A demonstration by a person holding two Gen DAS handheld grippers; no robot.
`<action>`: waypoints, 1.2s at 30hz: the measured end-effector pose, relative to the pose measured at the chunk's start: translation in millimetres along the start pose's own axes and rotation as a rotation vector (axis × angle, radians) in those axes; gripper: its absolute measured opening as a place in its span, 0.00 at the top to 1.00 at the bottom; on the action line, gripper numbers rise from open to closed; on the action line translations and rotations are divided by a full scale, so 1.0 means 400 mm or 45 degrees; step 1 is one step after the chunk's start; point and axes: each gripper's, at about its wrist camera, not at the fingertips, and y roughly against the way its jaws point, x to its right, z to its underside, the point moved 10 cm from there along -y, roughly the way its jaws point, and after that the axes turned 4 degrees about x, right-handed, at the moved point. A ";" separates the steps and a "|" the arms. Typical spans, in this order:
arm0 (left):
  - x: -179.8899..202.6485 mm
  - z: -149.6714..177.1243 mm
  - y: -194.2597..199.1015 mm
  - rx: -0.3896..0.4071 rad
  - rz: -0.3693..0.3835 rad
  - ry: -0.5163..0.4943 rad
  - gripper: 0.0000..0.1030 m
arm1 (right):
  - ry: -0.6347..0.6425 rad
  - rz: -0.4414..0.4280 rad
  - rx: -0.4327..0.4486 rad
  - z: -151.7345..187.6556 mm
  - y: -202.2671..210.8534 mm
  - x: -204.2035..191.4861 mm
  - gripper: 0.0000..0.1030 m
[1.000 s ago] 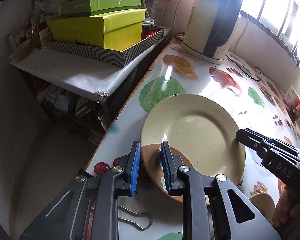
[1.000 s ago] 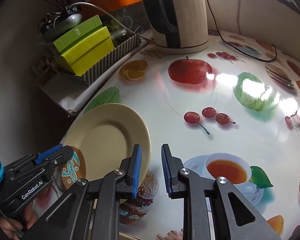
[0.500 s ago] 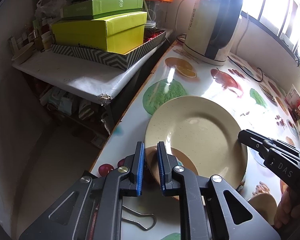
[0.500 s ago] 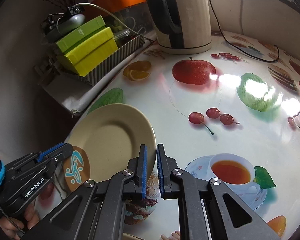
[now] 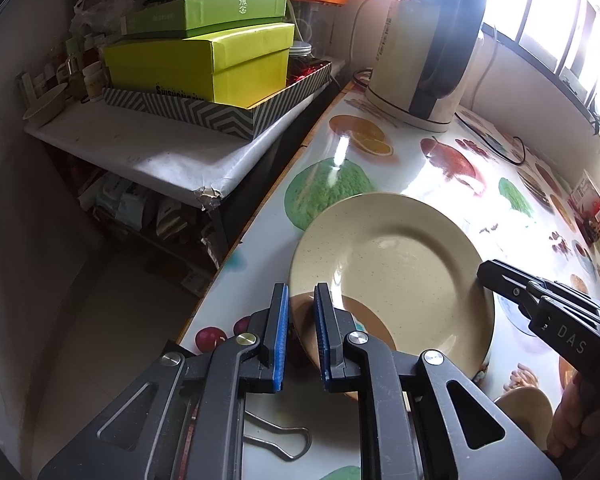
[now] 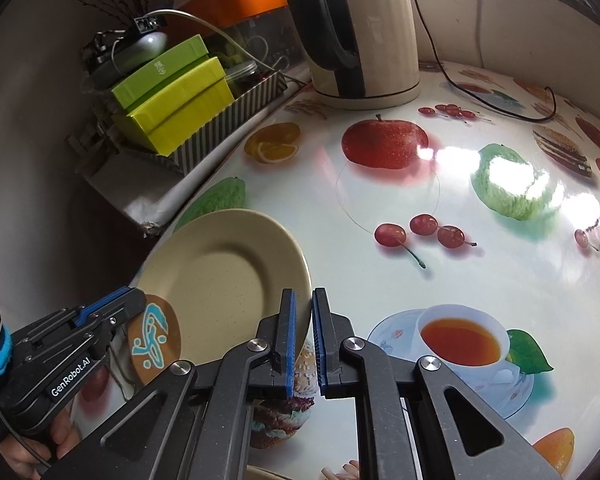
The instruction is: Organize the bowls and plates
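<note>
A large beige plate [image 5: 392, 276] is held tilted above the fruit-print table, near its left edge. My right gripper [image 6: 303, 334] is shut on the plate's [image 6: 220, 272] right rim. My left gripper [image 5: 301, 334] is shut on a brown dish [image 5: 304, 320] that lies under the plate's near edge; in the right wrist view the brown dish [image 6: 154, 338] shows a blue pattern. A small beige bowl [image 5: 524, 408] sits low at the right in the left wrist view, partly hidden.
A cream electric kettle [image 5: 428, 60] with its cord stands at the back. A side shelf holds a striped tray [image 5: 204, 108] with yellow-green boxes [image 5: 204, 60]. A binder clip [image 5: 276, 440] lies by my left gripper. The table edge drops to the floor at left.
Both grippers closed: the left on the brown dish, the right on the plate's rim. The plate's right side has lifted a little since.
</note>
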 end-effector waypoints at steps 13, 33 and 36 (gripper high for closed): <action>0.011 0.002 0.016 0.010 0.010 -0.012 0.87 | -0.017 0.018 0.013 0.002 0.013 0.007 0.91; 0.058 0.008 0.088 0.053 0.046 -0.044 0.87 | -0.062 0.016 0.083 0.005 0.105 0.019 0.91; 0.067 0.016 0.101 0.056 0.051 -0.052 0.87 | -0.071 0.017 0.090 0.010 0.120 0.024 0.91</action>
